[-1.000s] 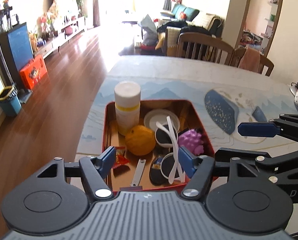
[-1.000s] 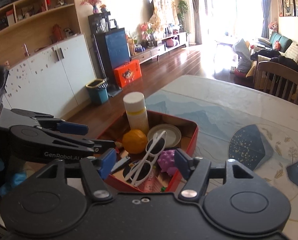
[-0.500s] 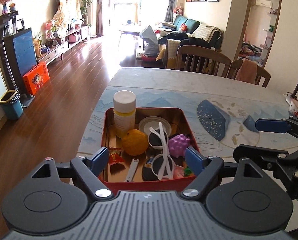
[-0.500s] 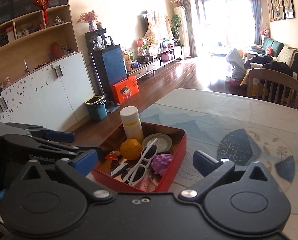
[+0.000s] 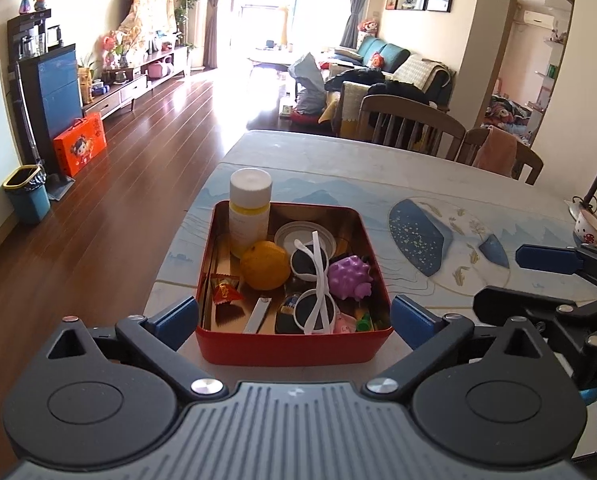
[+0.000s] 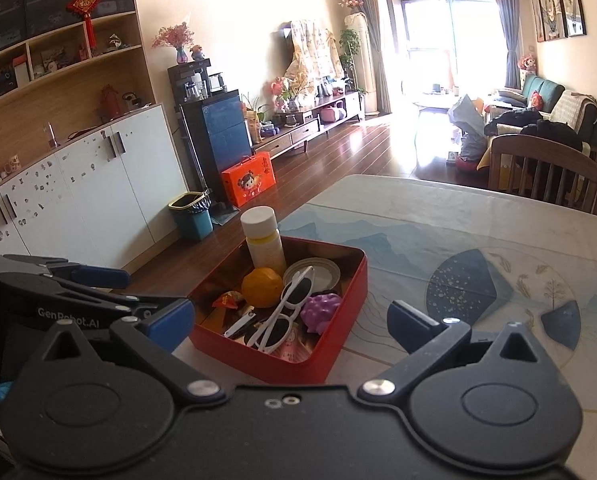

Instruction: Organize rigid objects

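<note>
Red metal tin (image 5: pixel 294 346) sits near the table's left front corner, with its gold interior loaded. A white-capped bottle (image 5: pixel 249 210) stands upright in the far left corner of the tin. An orange (image 5: pixel 265 265) lies just in front of the bottle. White-framed sunglasses (image 5: pixel 316 280) lie across the middle, with a purple spiky toy (image 5: pixel 350 277) beside them on the right. A round white lid (image 5: pixel 304 235) lies behind the sunglasses. A red candy wrapper (image 5: pixel 226 293) and nail clippers (image 5: pixel 257 315) lie at the near left.

My left gripper (image 5: pixel 294 318) is spread wide; its jaws have just been opening, and its blue pads flank the tin's near wall without touching it. My right gripper (image 6: pixel 290 322) is also spread wide after opening, and grips nothing.

Under the tin, the table (image 5: pixel 378 184) carries a pale blue mountain-and-fish print. Wooden chairs (image 5: pixel 410 128) stand at its far edge. Dark wooden floor (image 5: pixel 138 168) runs to a bright window, with a sofa (image 5: pixel 382 54) to the right. White cabinets (image 6: pixel 98 188), an orange box (image 6: pixel 248 178) and a blue bin (image 6: pixel 192 216) line the left wall.
</note>
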Available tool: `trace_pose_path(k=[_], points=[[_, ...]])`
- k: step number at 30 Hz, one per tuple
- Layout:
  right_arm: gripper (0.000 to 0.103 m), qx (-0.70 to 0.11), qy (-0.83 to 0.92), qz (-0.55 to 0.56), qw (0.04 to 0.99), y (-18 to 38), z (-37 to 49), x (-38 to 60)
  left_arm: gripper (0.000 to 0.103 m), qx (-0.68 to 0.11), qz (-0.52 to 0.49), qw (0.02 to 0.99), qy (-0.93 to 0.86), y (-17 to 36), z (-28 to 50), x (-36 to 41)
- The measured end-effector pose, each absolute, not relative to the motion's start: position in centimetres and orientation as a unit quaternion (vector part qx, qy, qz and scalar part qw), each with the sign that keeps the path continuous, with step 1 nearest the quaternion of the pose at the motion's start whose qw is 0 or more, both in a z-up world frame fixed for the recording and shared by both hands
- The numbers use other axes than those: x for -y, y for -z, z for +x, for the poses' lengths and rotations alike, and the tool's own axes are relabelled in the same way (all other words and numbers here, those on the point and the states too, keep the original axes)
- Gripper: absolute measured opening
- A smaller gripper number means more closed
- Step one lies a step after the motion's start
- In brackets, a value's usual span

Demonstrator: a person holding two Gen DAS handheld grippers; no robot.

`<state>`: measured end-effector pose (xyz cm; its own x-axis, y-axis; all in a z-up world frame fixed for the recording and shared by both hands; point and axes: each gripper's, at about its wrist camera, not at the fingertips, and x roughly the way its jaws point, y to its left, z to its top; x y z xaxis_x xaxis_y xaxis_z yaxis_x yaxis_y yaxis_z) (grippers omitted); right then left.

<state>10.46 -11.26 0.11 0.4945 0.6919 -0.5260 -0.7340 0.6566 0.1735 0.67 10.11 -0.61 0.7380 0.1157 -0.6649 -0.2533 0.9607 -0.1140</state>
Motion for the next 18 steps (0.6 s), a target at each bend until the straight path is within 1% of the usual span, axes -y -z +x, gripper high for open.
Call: trace_pose_path(k=[18], points=[[0.103, -0.296, -0.398, -0.038, 0.868, 0.55, 11.11, 11.63, 0.103, -0.355, -0.094, 0.922, -0.122, 1.03, 1.5, -10.24]])
